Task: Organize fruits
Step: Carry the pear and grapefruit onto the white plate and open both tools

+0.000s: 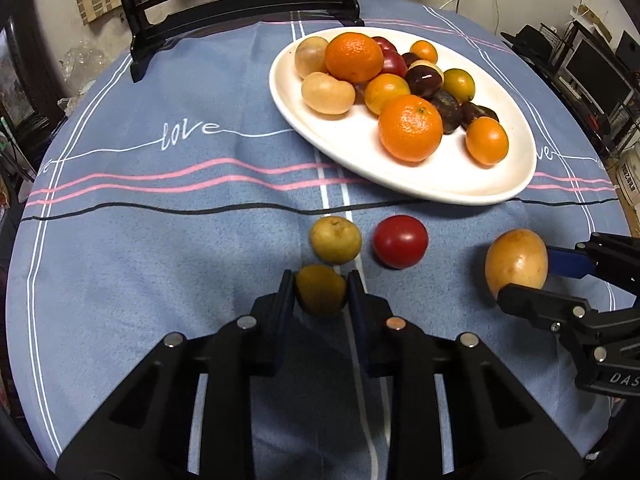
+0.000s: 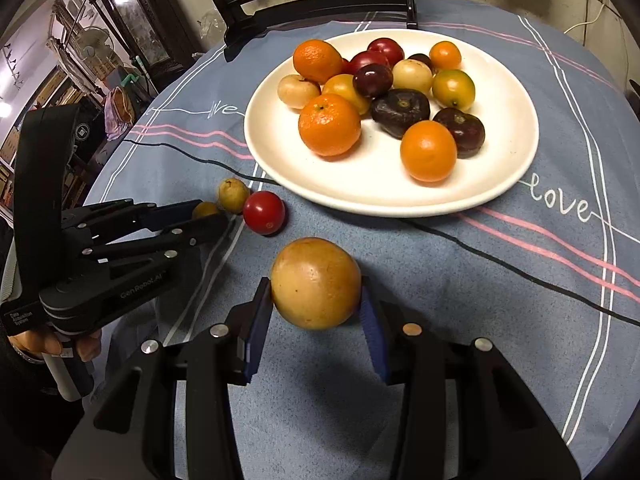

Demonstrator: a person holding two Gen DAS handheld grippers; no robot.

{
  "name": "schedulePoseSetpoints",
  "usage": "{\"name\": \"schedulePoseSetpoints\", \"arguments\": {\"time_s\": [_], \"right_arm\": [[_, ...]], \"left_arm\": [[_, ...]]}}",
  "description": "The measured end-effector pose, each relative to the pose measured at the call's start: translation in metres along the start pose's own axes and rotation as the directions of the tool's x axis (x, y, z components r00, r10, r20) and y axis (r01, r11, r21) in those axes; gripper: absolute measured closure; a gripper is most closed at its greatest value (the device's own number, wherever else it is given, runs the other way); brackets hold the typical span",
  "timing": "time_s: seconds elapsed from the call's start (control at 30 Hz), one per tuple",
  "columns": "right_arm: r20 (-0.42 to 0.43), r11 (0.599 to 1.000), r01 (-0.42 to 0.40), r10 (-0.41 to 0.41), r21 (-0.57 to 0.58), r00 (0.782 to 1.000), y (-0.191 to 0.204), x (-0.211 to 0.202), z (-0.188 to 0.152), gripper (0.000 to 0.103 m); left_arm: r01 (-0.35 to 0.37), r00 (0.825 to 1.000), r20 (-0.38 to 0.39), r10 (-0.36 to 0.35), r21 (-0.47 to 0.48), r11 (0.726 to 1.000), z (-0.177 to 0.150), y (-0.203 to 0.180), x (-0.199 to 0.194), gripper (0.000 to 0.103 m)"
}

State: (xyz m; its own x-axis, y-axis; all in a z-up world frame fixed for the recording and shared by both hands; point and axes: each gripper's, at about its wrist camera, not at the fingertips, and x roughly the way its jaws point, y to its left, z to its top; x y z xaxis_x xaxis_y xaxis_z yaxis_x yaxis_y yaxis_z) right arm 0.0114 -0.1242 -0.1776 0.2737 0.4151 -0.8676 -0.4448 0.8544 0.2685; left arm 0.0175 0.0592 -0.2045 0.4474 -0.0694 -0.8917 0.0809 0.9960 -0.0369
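Observation:
A white plate point(image 1: 400, 176) holds several oranges, dark plums, red and pale fruits; it also shows in the right wrist view point(image 2: 360, 188). My left gripper point(image 1: 321, 292) is shut on a small yellow-green fruit point(image 1: 320, 290), just above the cloth; the same gripper shows in the right wrist view point(image 2: 208, 214). My right gripper point(image 2: 316, 312) is shut on a large yellow-brown fruit point(image 2: 316, 282), also seen in the left wrist view point(image 1: 516, 262). A yellow fruit point(image 1: 335, 239) and a red fruit point(image 1: 400, 241) lie on the cloth in front of the plate.
A round table with a blue striped cloth point(image 1: 160, 200) carries everything. A dark wooden chair point(image 1: 240, 4) stands at the far edge. Shelves and cluttered equipment point(image 1: 592, 72) stand off the table to the right.

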Motion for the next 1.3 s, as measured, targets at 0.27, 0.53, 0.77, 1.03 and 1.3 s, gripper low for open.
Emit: {"name": "schedulePoseSetpoints", "arguments": {"time_s": [0.27,0.53,0.77,1.03,1.3], "right_arm": [[0.001,1.0,-0.001,0.001,-0.005,1.0,0.002,-0.005,-0.008,0.06],[0.022,1.0,-0.001,0.001,-0.012,1.0,0.004,-0.019,-0.011,0.06],[0.051,1.0,-0.003,0.004,-0.016,0.999,0.005,-0.031,-0.008,0.06],[0.106,1.0,0.001,0.001,-0.019,0.994,0.001,-0.052,0.006,0.06],[0.184,1.0,0.015,-0.01,-0.025,0.983,-0.006,-0.077,0.031,0.06]], "left_arm": [[-0.031,0.999,0.041,0.03,0.025,0.999,-0.002,-0.007,-0.027,0.076],[-0.033,0.996,0.09,0.03,0.034,0.999,0.005,-0.013,-0.051,0.076],[-0.027,0.993,0.116,0.021,0.052,0.998,0.015,-0.022,-0.061,0.076],[-0.014,0.989,0.147,0.007,0.049,0.999,0.031,-0.029,-0.069,0.076],[-0.01,0.982,0.189,0.001,0.046,0.999,0.055,-0.032,-0.079,0.076]]}}
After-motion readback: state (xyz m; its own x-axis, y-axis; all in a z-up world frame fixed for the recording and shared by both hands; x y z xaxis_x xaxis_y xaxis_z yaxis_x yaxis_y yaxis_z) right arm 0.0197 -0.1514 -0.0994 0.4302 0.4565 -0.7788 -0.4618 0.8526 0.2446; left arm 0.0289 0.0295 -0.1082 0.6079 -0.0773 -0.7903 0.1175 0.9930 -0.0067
